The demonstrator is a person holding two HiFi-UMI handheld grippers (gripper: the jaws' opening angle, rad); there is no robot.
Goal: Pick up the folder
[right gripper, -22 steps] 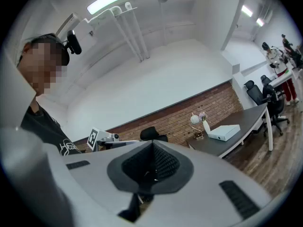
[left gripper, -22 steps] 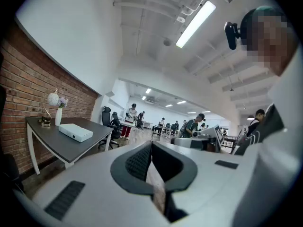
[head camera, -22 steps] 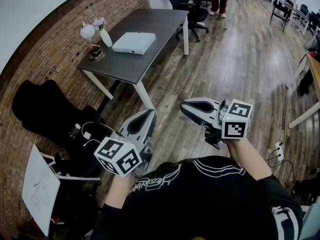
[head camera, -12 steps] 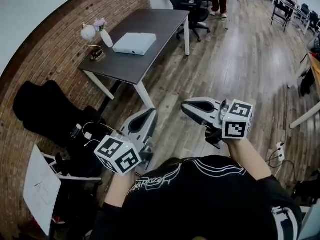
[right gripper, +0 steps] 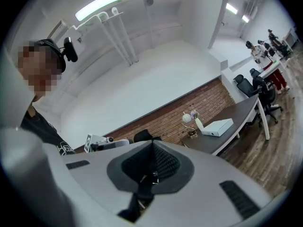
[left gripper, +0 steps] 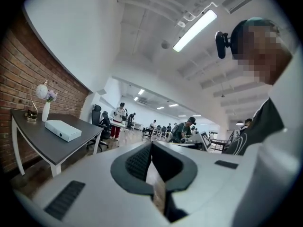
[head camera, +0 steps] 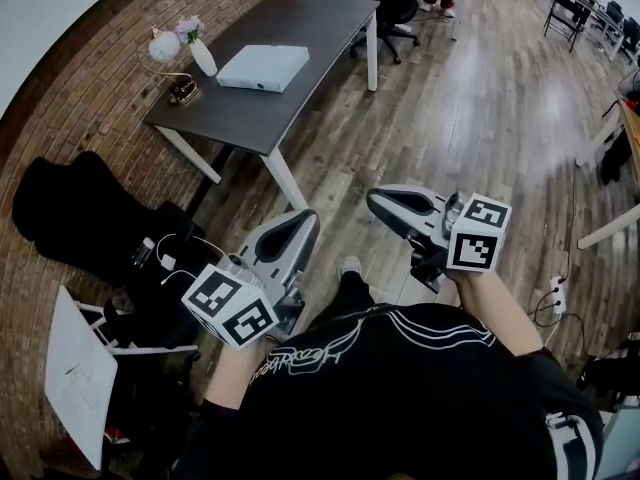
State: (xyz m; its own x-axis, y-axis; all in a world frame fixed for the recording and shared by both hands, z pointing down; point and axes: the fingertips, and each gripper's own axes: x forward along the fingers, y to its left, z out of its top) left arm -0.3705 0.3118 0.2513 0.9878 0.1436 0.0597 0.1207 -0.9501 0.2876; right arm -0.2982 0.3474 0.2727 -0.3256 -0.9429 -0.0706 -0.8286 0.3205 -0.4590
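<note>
Left of the left tongs point(head camera: 306, 218), a black bag point(head camera: 75, 213) lies on the wooden floor point(head camera: 470, 118) against the brick wall point(head camera: 90, 98). Farther ahead on that same side stands the dark desk point(head camera: 310, 38), where the white folder point(head camera: 264, 67) lies flat on the top beside a small vase point(head camera: 203, 58), well apart from both tongs. The left tongs are closed with nothing between them and held level above the floor, and just to their right the right tongs point(head camera: 374, 201) are likewise closed, empty and level, near the left pair without touching it.
</note>
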